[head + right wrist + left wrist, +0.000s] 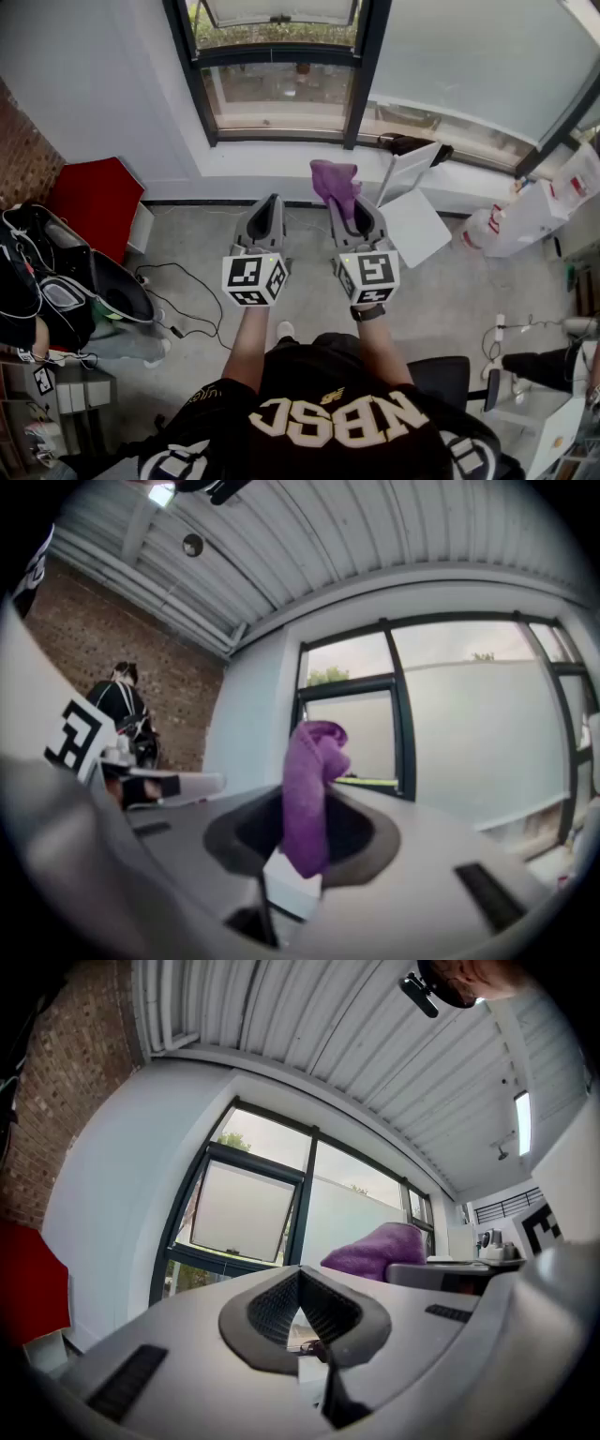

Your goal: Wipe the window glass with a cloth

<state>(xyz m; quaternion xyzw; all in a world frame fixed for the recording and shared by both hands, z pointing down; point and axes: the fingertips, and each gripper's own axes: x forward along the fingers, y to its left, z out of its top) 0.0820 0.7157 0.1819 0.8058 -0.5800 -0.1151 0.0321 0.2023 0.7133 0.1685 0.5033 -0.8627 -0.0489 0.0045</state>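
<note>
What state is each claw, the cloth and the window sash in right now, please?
Left claw: shut, empty.
Right claw: shut on the cloth.
Cloth: clamped, bunched, sticking up past the pads.
Sash: tilted open.

Head cam: above the person, aimed steeply down at grey floor (187, 234), dark-framed window glass (279, 94) along top edge. L & R gripper cams: low behind own jaws, v. close, tilted up twd same window & white ribbed ceiling (375, 1044). All 3 share window + purple fuzzy cloth (309, 789).
</note>
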